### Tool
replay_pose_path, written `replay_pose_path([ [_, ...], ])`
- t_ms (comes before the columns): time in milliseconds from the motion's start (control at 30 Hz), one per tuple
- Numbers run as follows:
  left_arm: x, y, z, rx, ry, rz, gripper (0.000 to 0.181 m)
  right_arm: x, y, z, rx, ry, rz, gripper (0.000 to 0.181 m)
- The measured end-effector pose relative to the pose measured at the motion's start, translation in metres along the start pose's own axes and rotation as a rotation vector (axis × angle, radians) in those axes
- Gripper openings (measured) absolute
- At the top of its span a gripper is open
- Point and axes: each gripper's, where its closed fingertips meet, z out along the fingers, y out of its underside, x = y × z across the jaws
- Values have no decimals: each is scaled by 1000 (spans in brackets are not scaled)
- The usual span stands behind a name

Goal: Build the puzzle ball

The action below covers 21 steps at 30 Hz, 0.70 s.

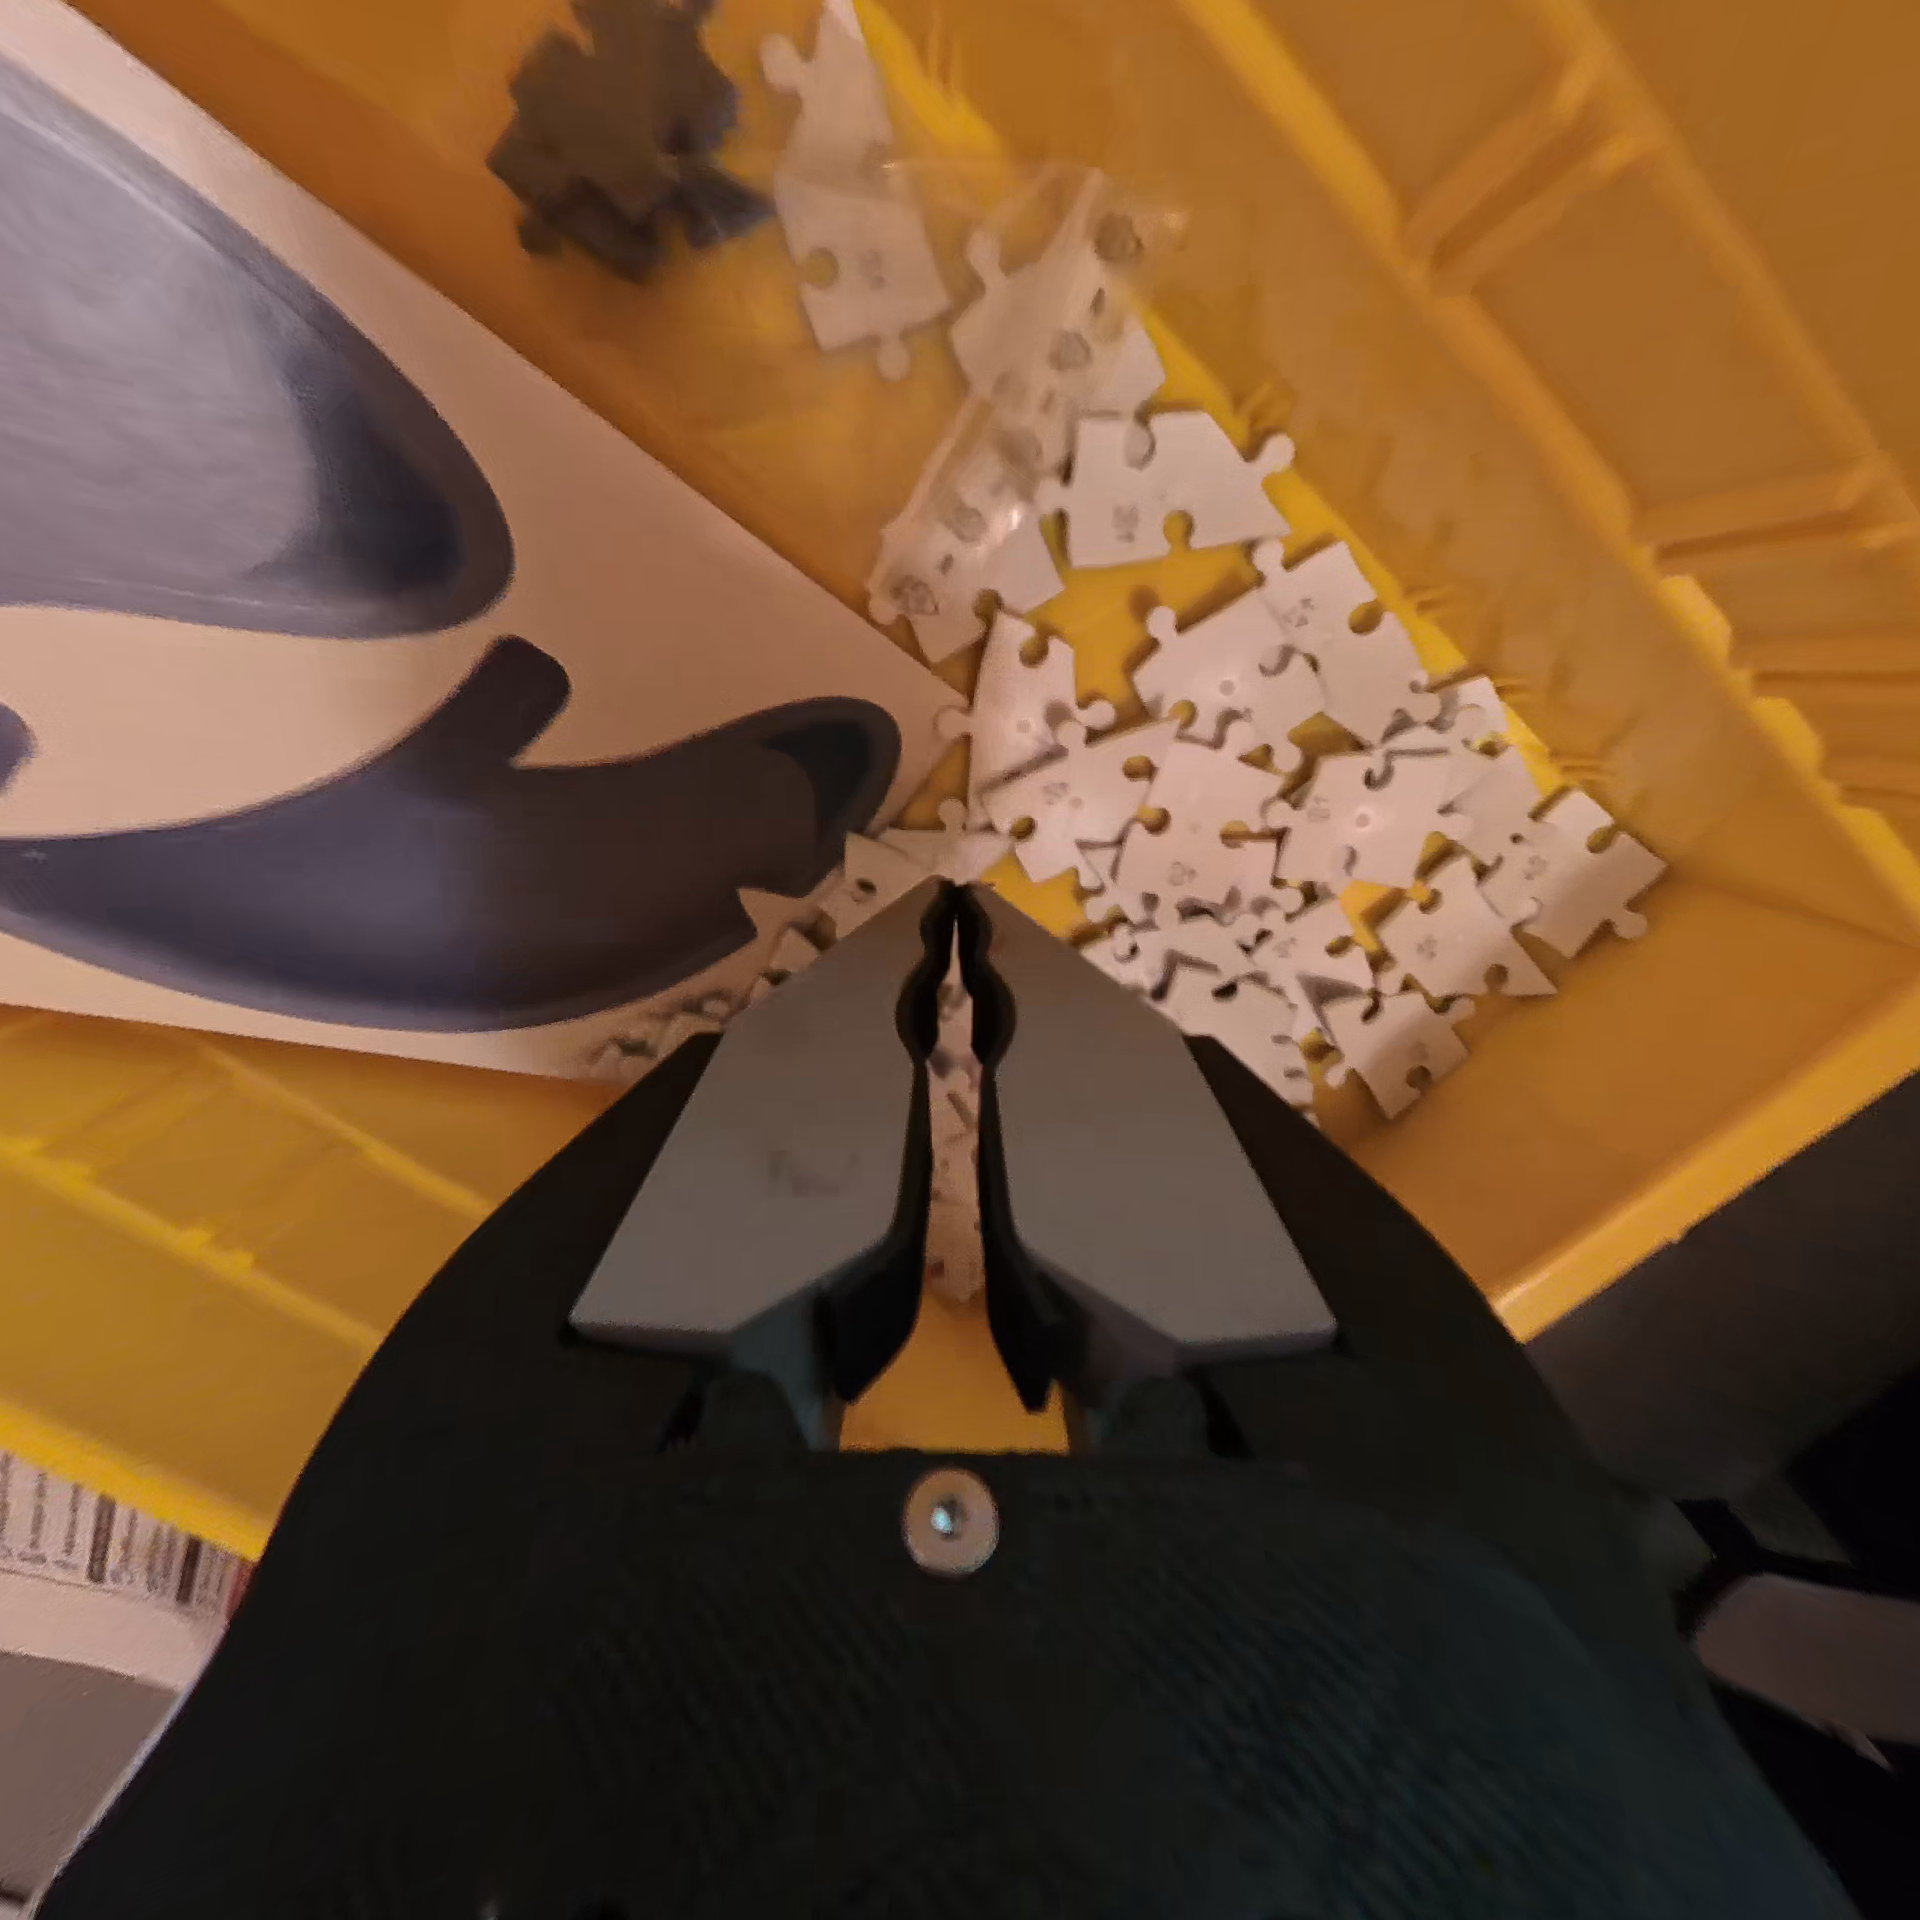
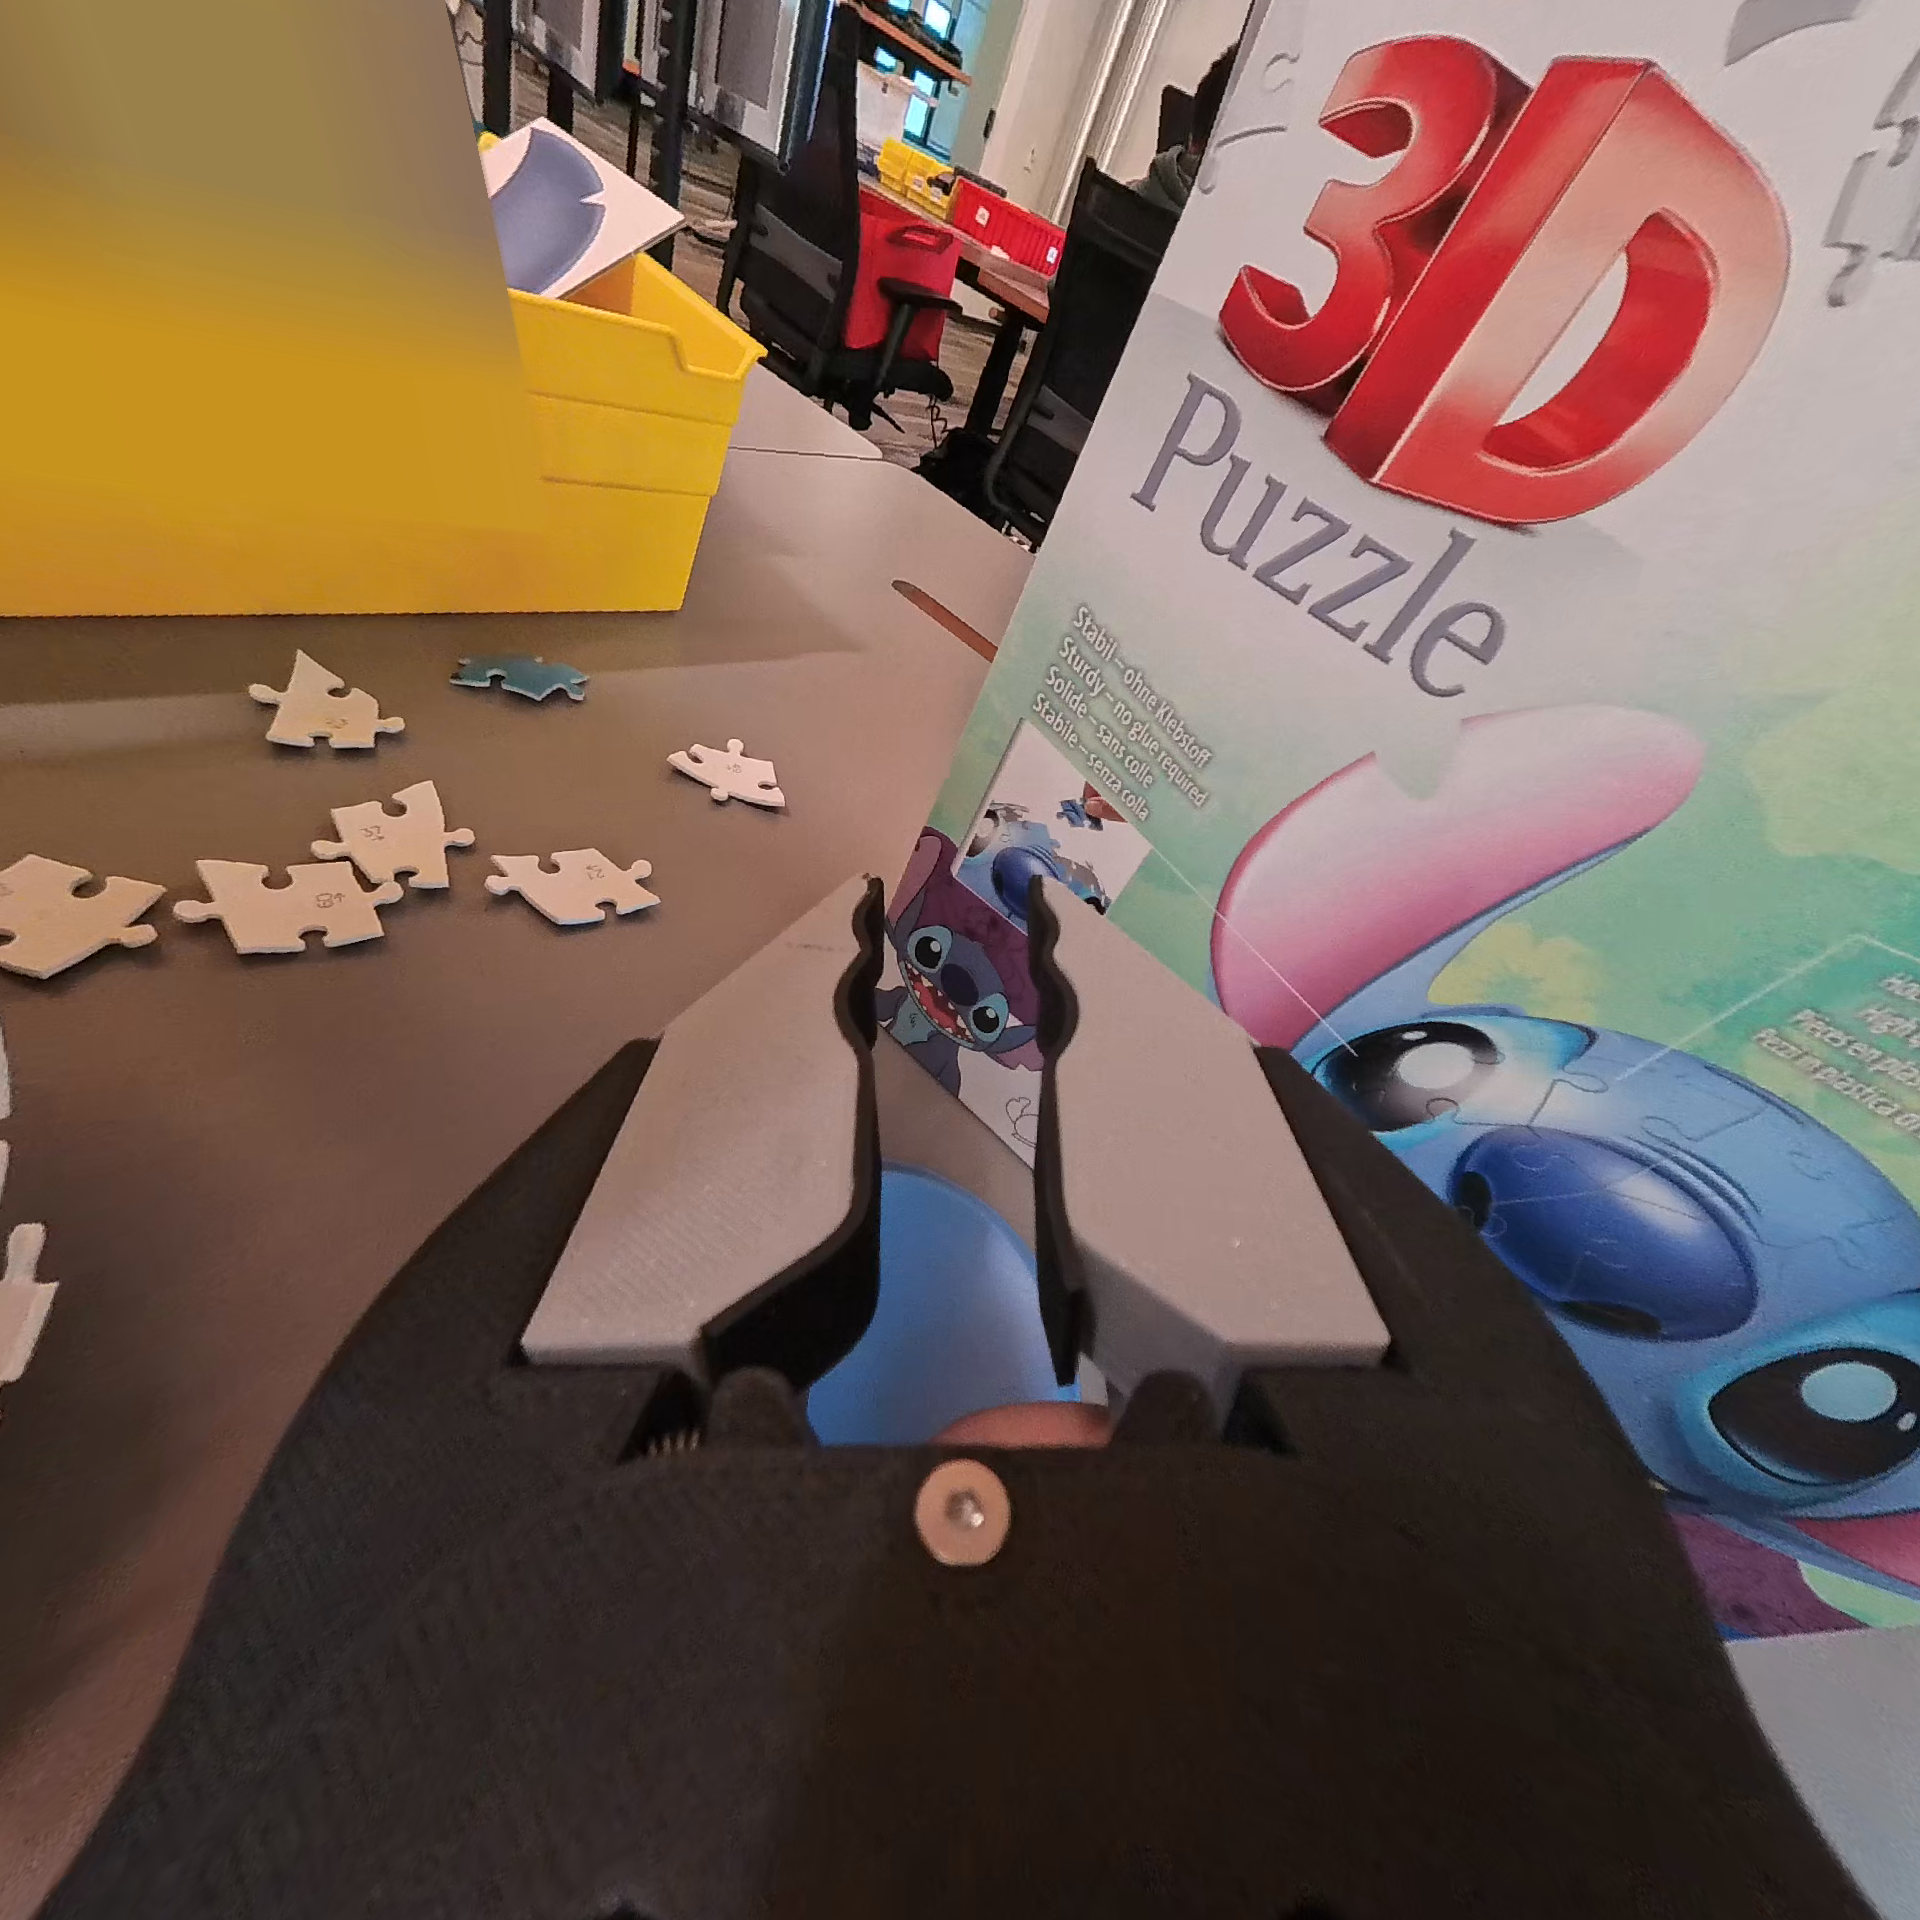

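The left gripper (image 1: pixel 956 894) is seen reaching into a yellow bin (image 1: pixel 1558 312), its jaws drawn almost together at the tips; a pale puzzle piece (image 1: pixel 954 1226) shows through the slit between the fingers, and it appears to be pinched there, though the blur leaves the hold uncertain. A heap of white-backed puzzle pieces (image 1: pixel 1299 810) lies in the bin's corner just beyond the tips, a dark cluster of pieces (image 1: pixel 613 156) lies farther off, and a printed card sheet (image 1: pixel 312 644) with dark shapes rests slanted inside the bin. The right gripper (image 2: pixel 954 904) is held low over the grey bench (image 2: pixel 727 540), its jaws partly open and gripping nothing; a rounded blue part (image 2: pixel 935 1278) is glimpsed behind the fingers, beside the standing puzzle box (image 2: pixel 1455 727). Several loose pieces (image 2: pixel 291 904) are spread on the bench, face down, with one blue-faced piece (image 2: pixel 520 675) near the bin. No assembled ball is visible, so the build is judged to be at an early stage. If the piece is held only by its thin edge, it could be twisted or dropped back into the heap as it is lifted. A neighbouring piece could be dragged up by its interlocking tabs. The card sheet could be knocked by the gripper, given how close it lies. The box could be toppled if the right gripper is swung towards it.
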Motion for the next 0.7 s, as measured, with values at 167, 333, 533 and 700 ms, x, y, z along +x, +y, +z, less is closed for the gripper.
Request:
replay_pose_path([
  [167,14,-25,8,80,-9,98,0,1,0,-1,1,3,0,23],
  [333,30,1,15,-49,99,93,0,1,0,-1,1,0,4,23],
  [533,7,4,-6,40,-10,31,0,1,0,-1,3,0,4,23],
  [700,-4,21,-2,-21,-6,-40,0,1,0,-1,1,1,1,23],
])
